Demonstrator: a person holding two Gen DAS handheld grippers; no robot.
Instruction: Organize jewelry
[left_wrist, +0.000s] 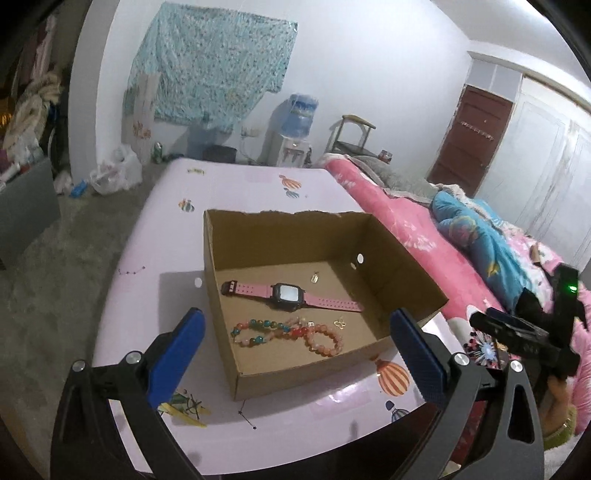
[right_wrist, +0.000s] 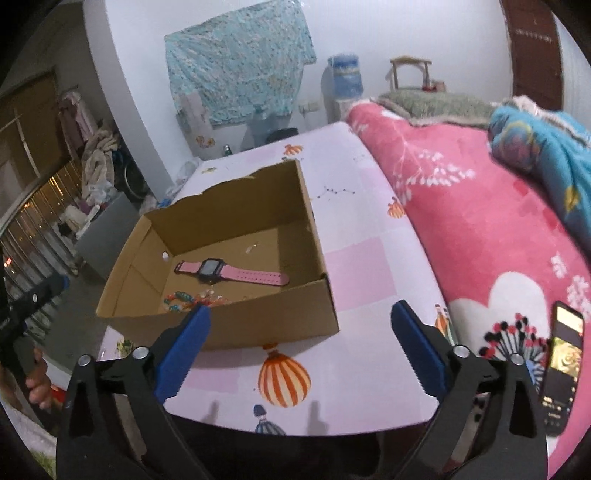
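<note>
Box: an open cardboard box (left_wrist: 295, 236) sits on the table (left_wrist: 155, 236); every piece of jewelry in sight lies on its floor.
Watch: the pink-strapped watch (left_wrist: 288, 295) lies flat near the box's middle. It looks light, with a hard case and a bendy strap; the case is probably the surest place to pinch.
Bracelets: two bead bracelets (left_wrist: 284, 332) lie tangled by the box's near wall. They look loose and likely to roll, so take one by a single strand.
Small bits: a tiny gold charm (left_wrist: 314, 277) lies beyond the watch and an earring (left_wrist: 340, 324) beside the bracelets. Both look thin and hard to grip.
Left gripper (left_wrist: 295, 341): jaws wide apart, empty, hovering over the box's near wall.
Right gripper (right_wrist: 299, 332): jaws wide apart, empty, at the box's near right corner.
Room: the box's walls look tall enough to hem in a sideways reach, so coming from above seems best. Bare table lies right of the box, and the bed (right_wrist: 480, 221) borders it.
</note>
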